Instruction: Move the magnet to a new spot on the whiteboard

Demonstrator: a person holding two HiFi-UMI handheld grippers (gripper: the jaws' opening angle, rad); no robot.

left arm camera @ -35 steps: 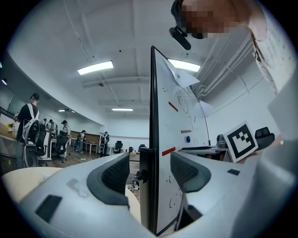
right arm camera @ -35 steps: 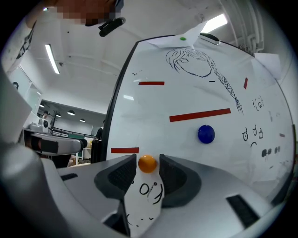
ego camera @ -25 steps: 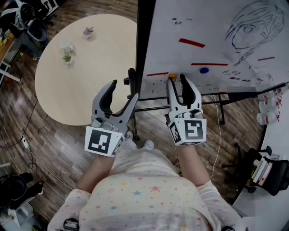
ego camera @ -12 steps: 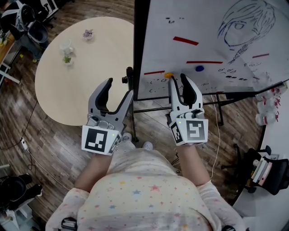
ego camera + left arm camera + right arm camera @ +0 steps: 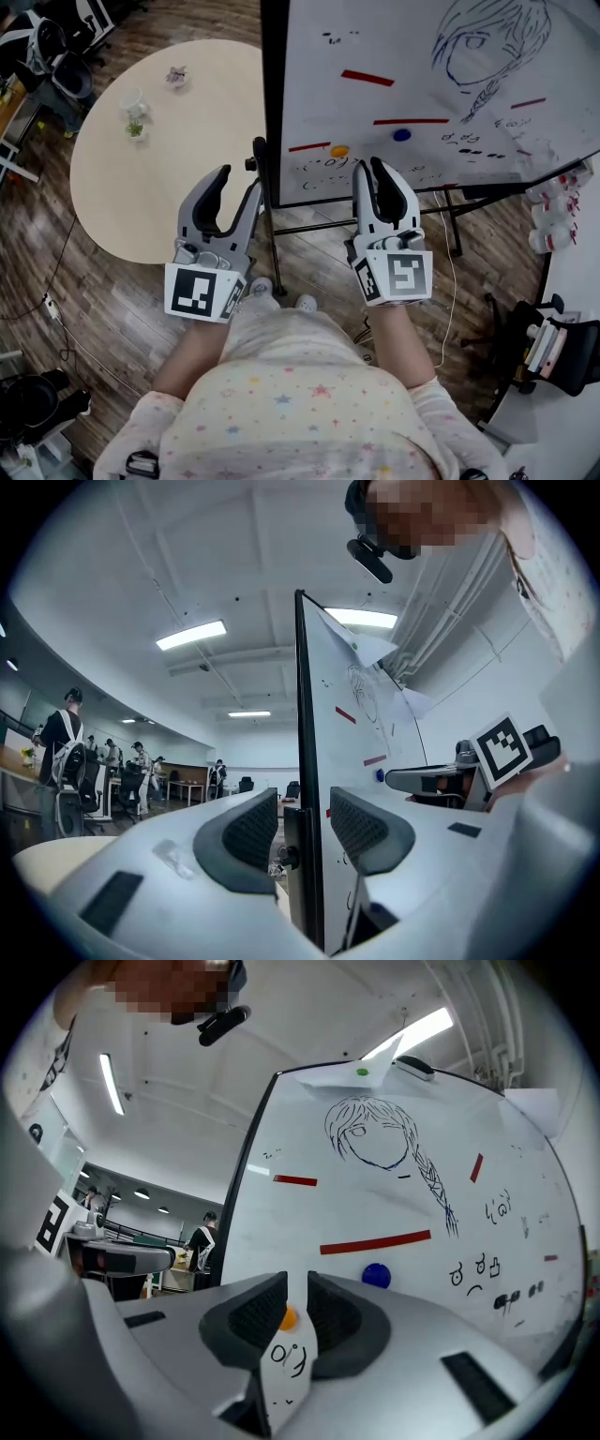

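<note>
An orange magnet (image 5: 339, 150) sticks low on the whiteboard (image 5: 422, 56), just right of a short red strip, with a blue magnet (image 5: 401, 135) further right. My right gripper (image 5: 372, 169) points at the board a little right of the orange magnet and apart from it. Its jaws stand open with a narrow gap, and nothing is held. In the right gripper view the orange magnet (image 5: 289, 1316) shows beyond that gap. My left gripper (image 5: 236, 183) is at the board's black left edge (image 5: 309, 761). Its jaws have just been closing, and the edge shows in their gap without the pads pressing on it.
A round beige table (image 5: 159, 187) with two small potted plants (image 5: 134, 117) stands left of the board. The board's stand bars (image 5: 309, 227) cross the wooden floor below my grippers. Shelves and a chair (image 5: 553, 347) sit at the right. Several people work far off in the left gripper view.
My left gripper's jaws are narrower than before. The right gripper's left fingertip was at the orange magnet and now sits to its right; the magnet keeps its place beside the red strip.
</note>
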